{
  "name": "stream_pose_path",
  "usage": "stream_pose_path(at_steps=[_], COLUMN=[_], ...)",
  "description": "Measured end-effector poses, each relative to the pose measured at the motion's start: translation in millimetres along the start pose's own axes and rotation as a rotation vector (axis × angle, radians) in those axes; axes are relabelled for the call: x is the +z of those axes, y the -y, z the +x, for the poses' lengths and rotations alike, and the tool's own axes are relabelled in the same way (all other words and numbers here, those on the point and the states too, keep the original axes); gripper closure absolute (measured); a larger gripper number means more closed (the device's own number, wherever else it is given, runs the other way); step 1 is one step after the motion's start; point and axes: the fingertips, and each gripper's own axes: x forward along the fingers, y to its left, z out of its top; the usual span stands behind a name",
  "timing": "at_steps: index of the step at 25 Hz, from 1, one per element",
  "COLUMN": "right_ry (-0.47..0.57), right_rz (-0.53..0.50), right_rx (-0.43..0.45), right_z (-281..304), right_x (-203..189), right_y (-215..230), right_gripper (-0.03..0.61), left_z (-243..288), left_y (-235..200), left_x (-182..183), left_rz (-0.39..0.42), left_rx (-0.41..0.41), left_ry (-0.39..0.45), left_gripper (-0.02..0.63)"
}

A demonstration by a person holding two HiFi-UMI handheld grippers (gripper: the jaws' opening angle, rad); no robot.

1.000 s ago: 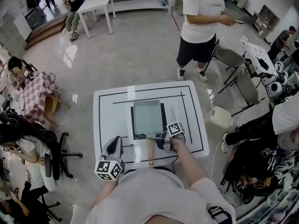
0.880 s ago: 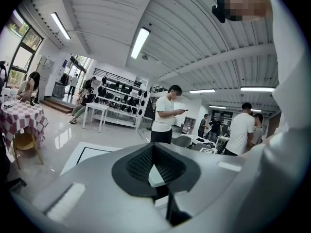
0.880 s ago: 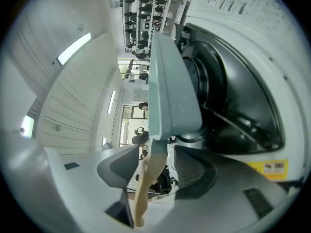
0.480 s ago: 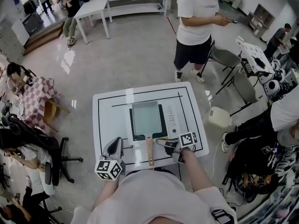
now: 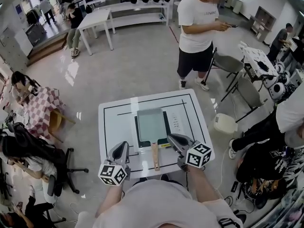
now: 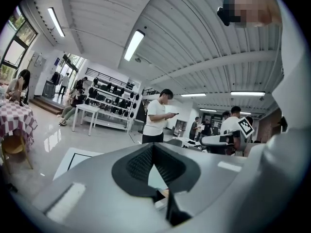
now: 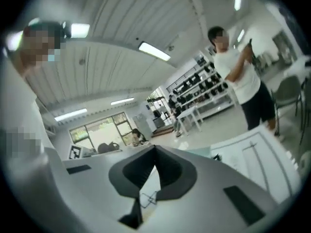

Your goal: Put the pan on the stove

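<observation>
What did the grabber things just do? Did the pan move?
The right hand-held gripper came away from the pan handle, swung out to the right and rose toward the person. Its jaws have just been closing, with nothing between them. The pan stayed on the stove. The left hand-held gripper hardly moved and is shut and empty.

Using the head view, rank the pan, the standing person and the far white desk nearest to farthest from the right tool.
1. The pan, on the stove, just left of the right tool.
2. The standing person, beyond the table.
3. The white desk, far back left.
</observation>
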Motion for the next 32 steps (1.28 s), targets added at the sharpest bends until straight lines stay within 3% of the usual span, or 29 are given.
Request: stream_pose_path(at_steps=[5, 10, 20, 32], right_ry=[0.099, 0.14, 0.163, 0.153], right_rz=[-0.272, -0.361, -0.362, -0.359], right_rx=[-0.234, -0.345, -0.293, -0.291], right_z=[-13.2, -26.9, -25.0, -22.8], right_x=[30.3, 35.2, 28.4, 26.1], right_y=[-9.9, -20.9, -41.8, -49.0], right_gripper=[0.569, 0.57, 0.571, 0.571], left_z=[-9.5, -21.5, -33.1, -35.1], left_y=[5.9, 15.6, 21.6, 31.3], left_x=[8.9, 6.6, 6.6, 6.7], left_rz=[0.042, 0.068, 0.086, 0.093], left_rx=[0.003, 0.013, 0.023, 0.002], left_ry=[0.022, 0.035, 0.052, 0.06], left_gripper=[0.604, 0.604, 0.604, 0.604])
